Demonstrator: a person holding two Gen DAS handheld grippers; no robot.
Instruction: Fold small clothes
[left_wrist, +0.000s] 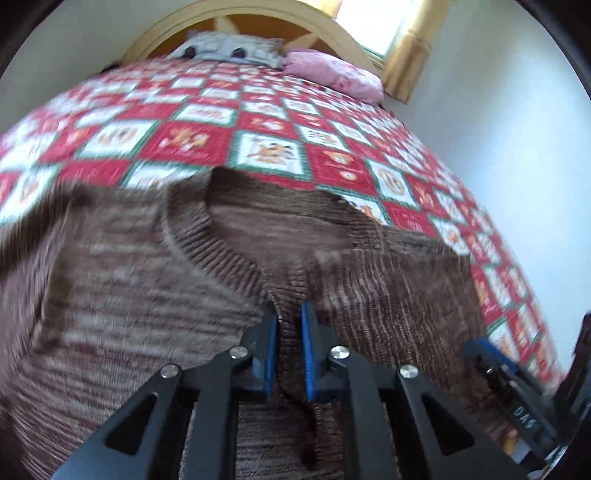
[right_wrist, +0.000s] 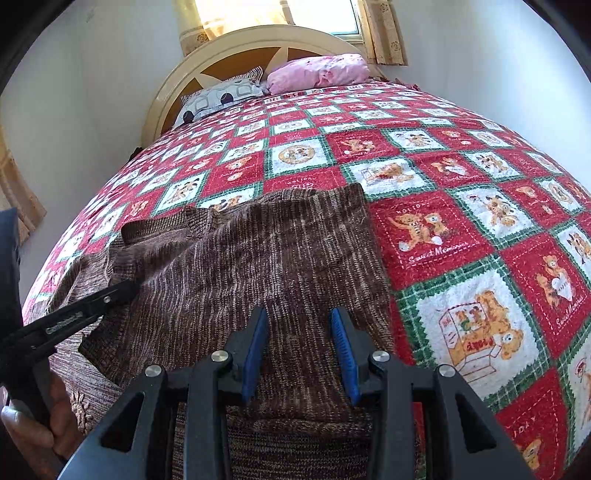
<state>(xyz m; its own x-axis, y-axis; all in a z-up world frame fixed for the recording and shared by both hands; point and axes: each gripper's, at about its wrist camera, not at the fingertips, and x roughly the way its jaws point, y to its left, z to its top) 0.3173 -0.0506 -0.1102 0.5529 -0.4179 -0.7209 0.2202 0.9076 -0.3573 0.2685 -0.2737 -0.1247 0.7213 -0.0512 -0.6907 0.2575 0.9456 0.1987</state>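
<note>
1. Setting. A brown knitted sweater (right_wrist: 258, 258) lies on a bed covered by a red, white and green patchwork quilt (right_wrist: 461, 229); a grey patterned pillow (right_wrist: 221, 98) and a pink pillow (right_wrist: 317, 72) rest against the headboard (right_wrist: 236, 48).
2. Location of the garment. The sweater occupies the near part of the quilt, well apart from the pillows, directly below both grippers.
3. Left gripper (left_wrist: 289, 314). The jaws stand narrowly apart, with a raised ridge of knit fabric running between the blue pads (left_wrist: 271, 350). The fabric appears pinched, though motion blur leaves the firmness of contact uncertain.
4. Right gripper (right_wrist: 298, 317). The jaws stand moderately wide and hover over the sweater's right portion; no fabric rises between the pads (right_wrist: 255, 350), so nothing appears held.
5. Orientation. The ribbed neckline (left_wrist: 218, 236) faces the headboard, so the long axis, collar to hem, runs from the pillows toward the cameras. The hem lies out of view beneath the grippers.
6. Progress. In the right wrist view a straight vertical edge at the garment's right and an overlapping upper layer suggest one side panel is already turned inward.
7. Remaining. Judged from this layout, the left side appears unfolded and the lengthwise fold, hem to collar, is not yet made.
</note>
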